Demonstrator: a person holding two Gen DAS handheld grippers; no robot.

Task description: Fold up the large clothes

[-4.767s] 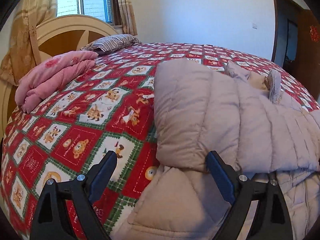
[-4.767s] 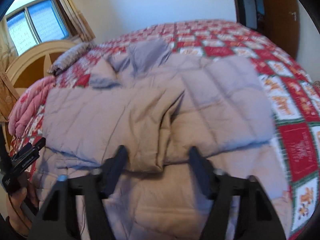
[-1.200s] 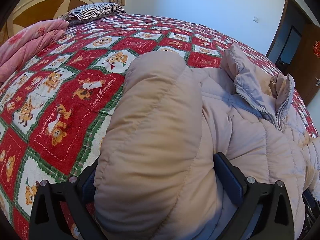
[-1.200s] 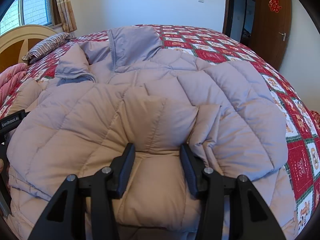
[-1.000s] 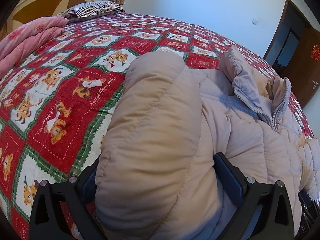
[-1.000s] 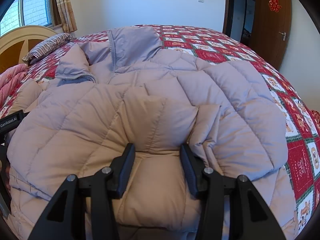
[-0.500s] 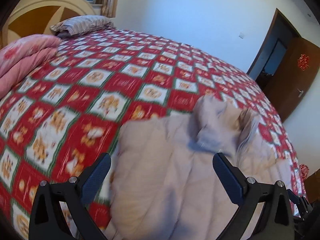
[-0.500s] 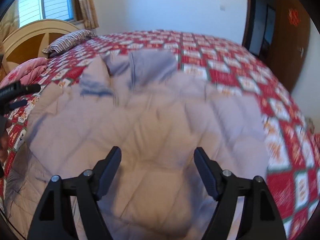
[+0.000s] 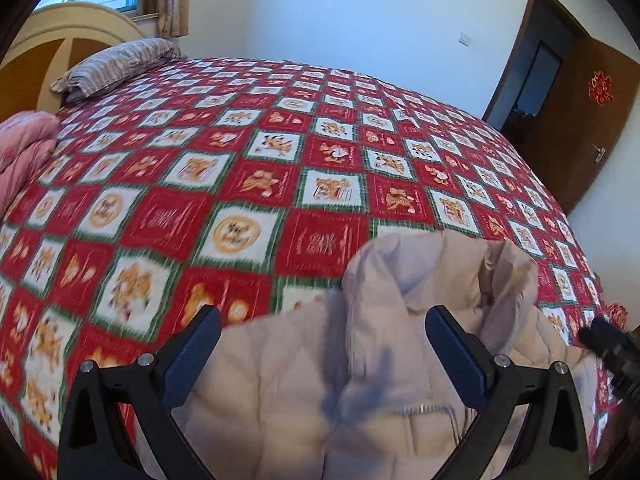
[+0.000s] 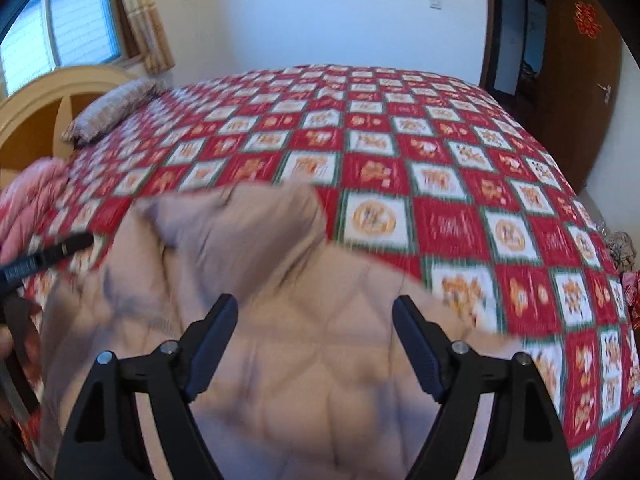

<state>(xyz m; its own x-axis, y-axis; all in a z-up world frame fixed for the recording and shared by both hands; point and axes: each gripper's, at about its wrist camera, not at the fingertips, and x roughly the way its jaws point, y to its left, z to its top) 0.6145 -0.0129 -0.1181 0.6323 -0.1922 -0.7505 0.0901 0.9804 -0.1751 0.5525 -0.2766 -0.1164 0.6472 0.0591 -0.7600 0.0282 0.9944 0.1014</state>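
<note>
A beige quilted down jacket (image 9: 280, 400) lies folded on the bed below both grippers, its collar (image 9: 440, 268) standing up at the far end. In the left wrist view my left gripper (image 9: 322, 314) hangs open above the jacket, with its pads clear of the cloth. The right wrist view shows the jacket (image 10: 300, 380) blurred under my right gripper (image 10: 316, 300), which is open wide and holds nothing. The tip of the left gripper (image 10: 40, 258) shows at the left edge there.
The red, white and green checked bedspread (image 9: 240, 160) covers the bed beyond the jacket. A striped pillow (image 9: 116, 64) and a folded pink quilt (image 9: 20, 148) lie at the far left by the headboard (image 10: 48, 108). A brown door (image 9: 580, 120) stands at the right.
Both grippers let go of the jacket's folded bulk, opened, and pulled up and back. The jacket now lies lower in both views, with more bedspread showing.
</note>
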